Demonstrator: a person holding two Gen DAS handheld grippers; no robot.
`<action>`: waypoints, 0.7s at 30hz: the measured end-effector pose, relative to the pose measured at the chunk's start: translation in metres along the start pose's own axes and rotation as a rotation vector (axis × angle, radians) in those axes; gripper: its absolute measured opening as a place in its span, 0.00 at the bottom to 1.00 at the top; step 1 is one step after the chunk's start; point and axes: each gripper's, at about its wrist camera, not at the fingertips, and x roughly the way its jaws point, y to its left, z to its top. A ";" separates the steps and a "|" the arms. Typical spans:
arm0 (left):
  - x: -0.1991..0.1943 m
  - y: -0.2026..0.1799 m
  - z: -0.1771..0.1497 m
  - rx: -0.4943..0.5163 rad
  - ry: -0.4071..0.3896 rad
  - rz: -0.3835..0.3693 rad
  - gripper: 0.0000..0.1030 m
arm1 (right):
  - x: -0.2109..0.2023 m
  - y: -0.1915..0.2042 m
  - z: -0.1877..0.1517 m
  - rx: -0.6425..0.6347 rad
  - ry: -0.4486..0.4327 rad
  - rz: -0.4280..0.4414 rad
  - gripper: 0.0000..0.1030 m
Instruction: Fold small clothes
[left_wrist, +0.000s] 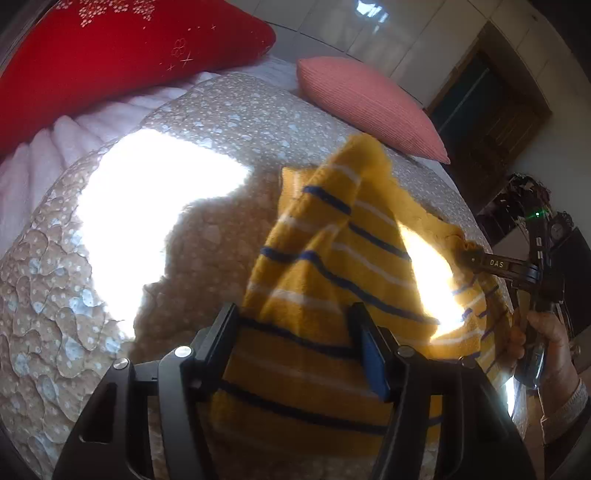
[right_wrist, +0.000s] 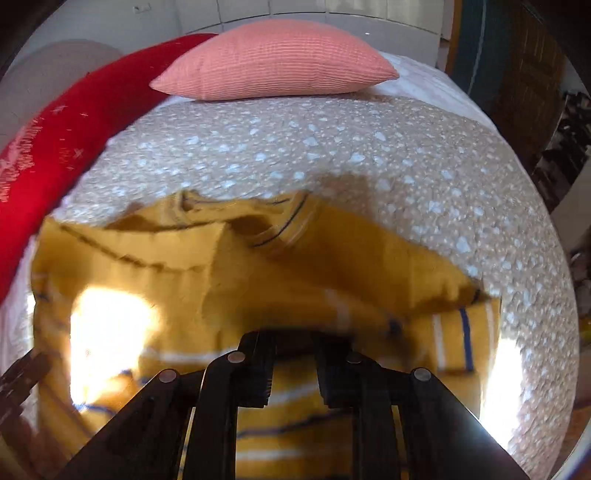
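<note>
Left gripper (left_wrist: 295, 325) clenched on yellow striped garment (left_wrist: 332, 258), fabric lifted above speckled quilt (left_wrist: 221, 122). Right gripper (left_wrist: 467, 256) at 3 o'clock, pinching garment's far edge. Beyond: pink cushion (left_wrist: 369, 107) at 1 o'clock, red pillow (left_wrist: 110, 62) at 11 o'clock.

Right wrist view: right gripper (right_wrist: 293, 363) fingers near closed, garment (right_wrist: 295, 258) bunched, blurred.

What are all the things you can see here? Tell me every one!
sweater: one, yellow with blue and white stripes, lifted over the bed
bedspread: one, beige with pale spots, under the sweater
pink pillow: one, at the far end of the bed
red pillow: one, beside the pink one
left gripper: one, black, sweater between its jaws
right gripper: one, black, pinching the sweater's edge
hand: one, holding the right gripper
</note>
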 end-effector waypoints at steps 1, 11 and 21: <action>0.001 0.008 0.002 -0.031 0.012 -0.027 0.60 | 0.010 -0.005 0.010 0.035 0.015 -0.041 0.17; -0.012 0.043 0.015 -0.120 -0.010 -0.013 0.60 | -0.081 0.115 0.011 -0.216 -0.213 0.001 0.37; -0.047 0.078 0.016 -0.197 -0.106 0.098 0.60 | -0.006 0.263 0.002 -0.375 0.036 0.114 0.37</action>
